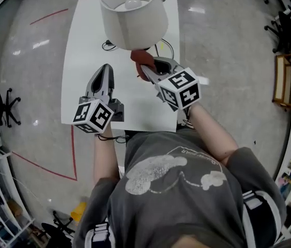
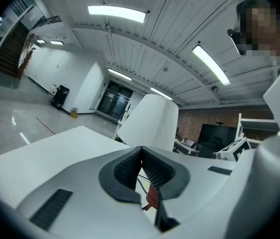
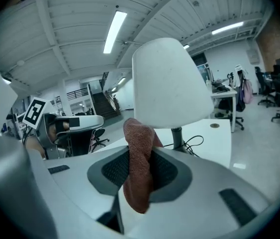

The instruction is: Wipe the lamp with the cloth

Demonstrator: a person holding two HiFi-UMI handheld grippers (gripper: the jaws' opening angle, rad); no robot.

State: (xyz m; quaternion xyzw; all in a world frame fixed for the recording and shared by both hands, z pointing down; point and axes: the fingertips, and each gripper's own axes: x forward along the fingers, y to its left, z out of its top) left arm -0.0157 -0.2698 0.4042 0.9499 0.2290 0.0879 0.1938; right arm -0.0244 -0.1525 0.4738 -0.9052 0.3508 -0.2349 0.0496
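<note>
A lamp with a white shade (image 1: 133, 15) stands on the white table (image 1: 88, 45); its bulb shows from above. My right gripper (image 1: 146, 66) is shut on a reddish-brown cloth (image 1: 139, 55) just under the shade's near rim. In the right gripper view the cloth (image 3: 140, 166) hangs between the jaws, with the shade (image 3: 169, 83) and lamp stem (image 3: 178, 136) right behind it. My left gripper (image 1: 104, 75) is shut with nothing in it, hovering over the table to the left and nearer to me. In the left gripper view the shade (image 2: 149, 123) lies ahead.
The lamp's black cord (image 1: 167, 48) loops on the table behind the shade. The table's near edge (image 1: 119, 128) is just below both grippers. A wooden rack (image 1: 290, 81) stands at the right, office chairs (image 1: 0, 107) at the left on a glossy floor.
</note>
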